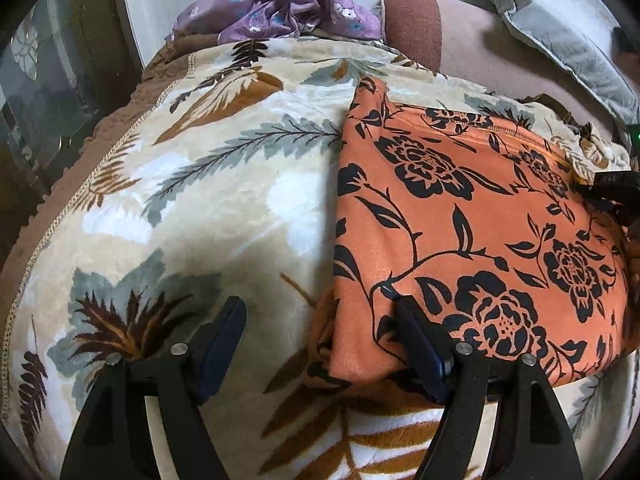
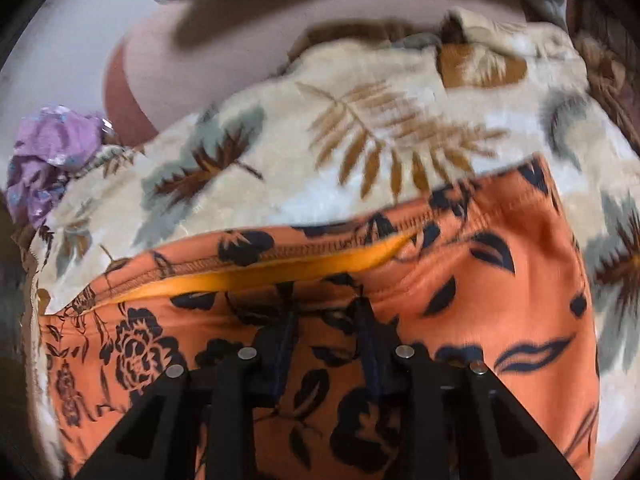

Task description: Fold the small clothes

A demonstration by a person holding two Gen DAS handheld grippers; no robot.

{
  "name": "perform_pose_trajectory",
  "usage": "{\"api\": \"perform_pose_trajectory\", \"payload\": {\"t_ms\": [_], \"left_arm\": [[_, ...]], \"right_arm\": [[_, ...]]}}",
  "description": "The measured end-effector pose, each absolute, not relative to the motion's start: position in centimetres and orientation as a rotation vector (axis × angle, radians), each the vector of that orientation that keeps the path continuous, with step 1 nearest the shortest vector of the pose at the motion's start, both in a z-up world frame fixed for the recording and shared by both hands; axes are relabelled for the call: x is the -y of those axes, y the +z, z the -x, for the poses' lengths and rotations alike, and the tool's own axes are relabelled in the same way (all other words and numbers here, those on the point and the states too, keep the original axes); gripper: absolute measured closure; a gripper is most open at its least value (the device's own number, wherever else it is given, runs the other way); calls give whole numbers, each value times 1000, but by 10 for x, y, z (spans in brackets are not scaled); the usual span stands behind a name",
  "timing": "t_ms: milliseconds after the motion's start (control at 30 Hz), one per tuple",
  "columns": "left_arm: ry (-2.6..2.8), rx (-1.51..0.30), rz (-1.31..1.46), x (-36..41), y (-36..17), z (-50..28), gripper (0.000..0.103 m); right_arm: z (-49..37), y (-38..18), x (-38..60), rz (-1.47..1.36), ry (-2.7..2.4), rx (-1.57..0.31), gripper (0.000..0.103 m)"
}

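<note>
The orange garment (image 1: pixel 472 240) with black flowers lies folded flat on a cream blanket (image 1: pixel 224 208) printed with leaves, toward the right of the left wrist view. Its near lower edge is partly covered by the left gripper's right finger, and its right side runs out of that view. In the right wrist view the garment (image 2: pixel 500 280) is blurred; a hemmed edge with a brighter orange lining shows across it, and its lower part is hidden behind the gripper.

The left gripper (image 1: pixel 320 332) points steeply down over the blanket, its fingers spread wide and released: the left finger over bare blanket, the right finger (image 1: pixel 420 344) at the garment's near left corner, though contact cannot be judged.

The right gripper (image 2: pixel 326 320) also tilts steeply down over the garment, fingers fairly close together; whether they pinch cloth is lost in blur.

A crumpled purple floral cloth (image 1: pixel 288 0) sits at the blanket's far edge, a grey cushion (image 1: pixel 560 36) further right
</note>
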State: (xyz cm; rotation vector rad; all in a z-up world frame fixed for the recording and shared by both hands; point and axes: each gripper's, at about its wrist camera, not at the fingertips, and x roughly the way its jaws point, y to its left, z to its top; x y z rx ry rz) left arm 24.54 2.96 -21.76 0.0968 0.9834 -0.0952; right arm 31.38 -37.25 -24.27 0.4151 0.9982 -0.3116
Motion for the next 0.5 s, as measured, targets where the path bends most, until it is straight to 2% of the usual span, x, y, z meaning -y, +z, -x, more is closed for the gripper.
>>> {"api": "perform_pose_trajectory", "payload": {"t_ms": [167,500], "left_arm": [[-72,-974,-110,-28,-217,-244,21],[-46,-967,-136,-24,-216,-239,21]], "right_arm": [[-303,-231,372,-428,-289,-987,70],[-211,-188,345,-390,-157,-939,69]]}}
